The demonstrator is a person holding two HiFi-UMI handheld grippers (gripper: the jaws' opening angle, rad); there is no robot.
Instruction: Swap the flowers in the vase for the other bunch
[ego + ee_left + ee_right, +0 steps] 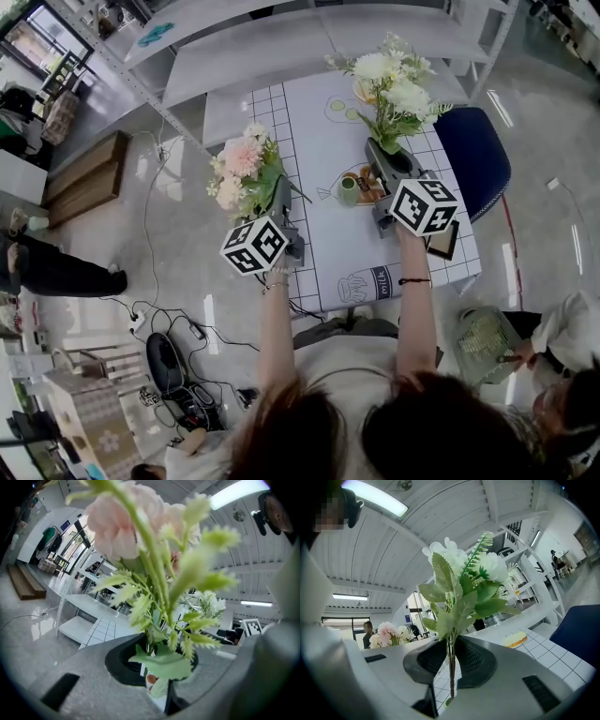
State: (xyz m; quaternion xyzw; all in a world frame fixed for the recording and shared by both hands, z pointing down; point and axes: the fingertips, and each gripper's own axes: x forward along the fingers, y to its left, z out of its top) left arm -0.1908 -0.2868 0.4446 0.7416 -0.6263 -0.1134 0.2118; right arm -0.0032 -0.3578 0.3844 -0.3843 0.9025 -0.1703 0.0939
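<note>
My left gripper [279, 190] is shut on the stems of a pink bunch [243, 171], held upright over the table's left edge. In the left gripper view the pink blooms [123, 527] and green leaves rise from the closed jaws [157, 670]. My right gripper [390, 155] is shut on the thin stem of a white bunch [394, 86], held upright above the table's right half. In the right gripper view that stem [451, 667] is pinched between the dark pads, with the white blooms [461, 569] above. A small green vase [348, 190] stands on the table between the two grippers, with no flowers in it.
The white gridded table [314, 122] bears printed drawings and a dark flat object [442, 241] near its right front edge. A blue chair [474, 150] stands to the right, metal shelving behind. Cables and a dark bag [167, 364] lie on the floor at left. A person [572, 375] crouches at lower right.
</note>
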